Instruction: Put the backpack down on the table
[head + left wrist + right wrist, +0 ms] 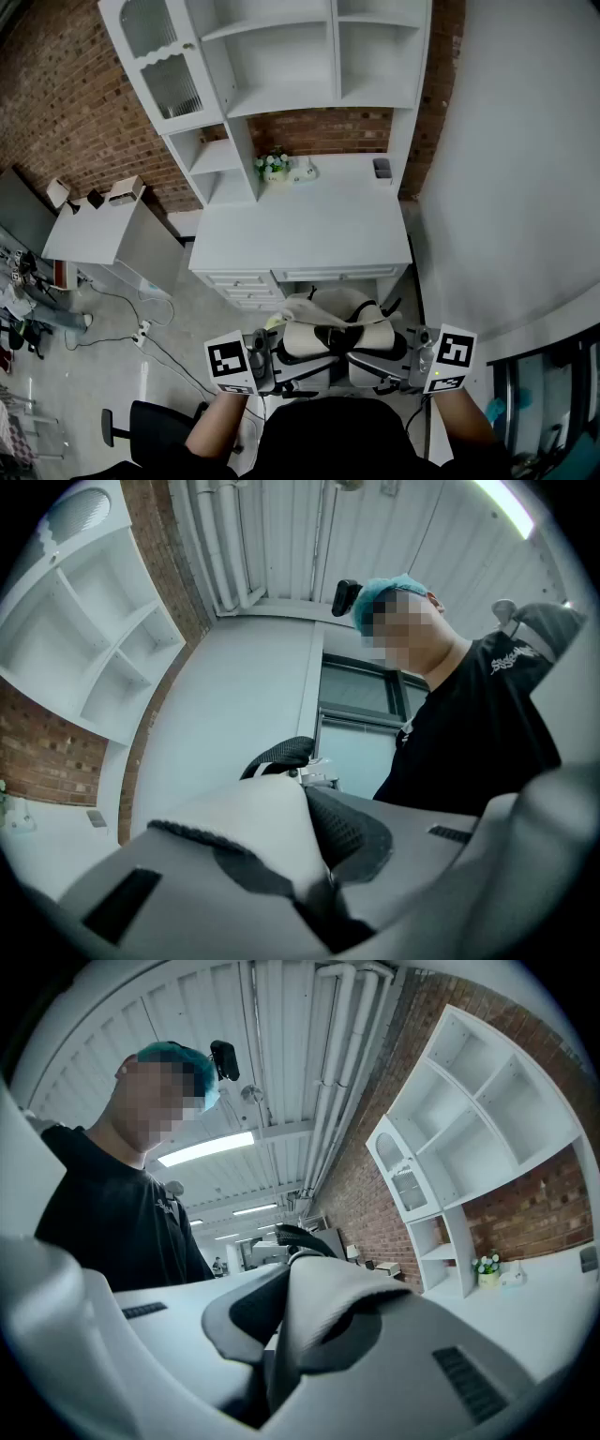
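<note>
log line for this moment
left gripper: shut on backpack | right gripper: shut on backpack | backpack: held by straps, not yet on table

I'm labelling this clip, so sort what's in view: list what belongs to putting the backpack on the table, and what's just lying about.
Belongs to the job: backpack; left gripper and right gripper, both shut on it; white table.

Lying about: flower pot, grey cup, boxes on the side table, office chair, power strip.
</note>
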Action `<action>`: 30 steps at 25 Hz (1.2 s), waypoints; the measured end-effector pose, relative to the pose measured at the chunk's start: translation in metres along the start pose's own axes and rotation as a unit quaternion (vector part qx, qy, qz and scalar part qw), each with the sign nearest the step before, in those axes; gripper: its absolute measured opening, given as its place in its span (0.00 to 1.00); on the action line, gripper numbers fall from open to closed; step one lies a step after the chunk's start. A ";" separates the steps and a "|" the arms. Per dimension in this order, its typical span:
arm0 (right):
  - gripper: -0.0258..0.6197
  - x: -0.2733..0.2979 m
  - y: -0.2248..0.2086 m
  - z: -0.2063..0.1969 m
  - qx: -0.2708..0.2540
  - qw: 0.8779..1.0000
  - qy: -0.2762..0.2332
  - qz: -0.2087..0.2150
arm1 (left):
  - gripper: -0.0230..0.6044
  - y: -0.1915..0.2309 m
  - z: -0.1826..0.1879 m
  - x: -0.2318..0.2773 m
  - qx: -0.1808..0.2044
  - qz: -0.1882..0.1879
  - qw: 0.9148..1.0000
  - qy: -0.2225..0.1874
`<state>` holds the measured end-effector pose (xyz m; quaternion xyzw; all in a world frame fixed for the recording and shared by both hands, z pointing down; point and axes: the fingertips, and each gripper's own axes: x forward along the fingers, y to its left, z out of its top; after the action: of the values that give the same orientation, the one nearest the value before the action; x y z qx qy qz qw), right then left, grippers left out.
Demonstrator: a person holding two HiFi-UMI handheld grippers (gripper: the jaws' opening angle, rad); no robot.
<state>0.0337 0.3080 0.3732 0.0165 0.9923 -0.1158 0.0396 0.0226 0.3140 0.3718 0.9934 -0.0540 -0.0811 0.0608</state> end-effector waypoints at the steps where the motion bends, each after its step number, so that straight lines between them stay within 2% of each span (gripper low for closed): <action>1: 0.11 -0.001 0.003 -0.003 -0.001 1.000 0.001 0.000 | 0.12 -0.003 -0.003 0.000 0.001 0.003 1.000 -0.001; 7: 0.11 -0.004 0.008 -0.010 0.001 1.000 -0.008 -0.005 | 0.12 -0.015 -0.014 0.001 0.004 0.014 1.000 -0.002; 15: 0.11 -0.011 0.021 0.003 -0.008 1.000 -0.022 0.020 | 0.12 -0.024 -0.004 0.009 0.030 0.025 0.999 -0.007; 20: 0.11 -0.005 0.016 0.004 -0.006 0.999 -0.019 0.025 | 0.12 -0.017 -0.001 0.005 0.024 0.033 0.999 -0.012; 30: 0.11 0.005 -0.025 0.008 0.005 1.000 -0.018 0.004 | 0.12 0.024 0.001 -0.003 0.019 0.011 1.000 -0.006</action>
<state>0.0282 0.2824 0.3708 0.0182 0.9908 -0.1212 0.0577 0.0170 0.2909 0.3739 0.9932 -0.0672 -0.0852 0.0426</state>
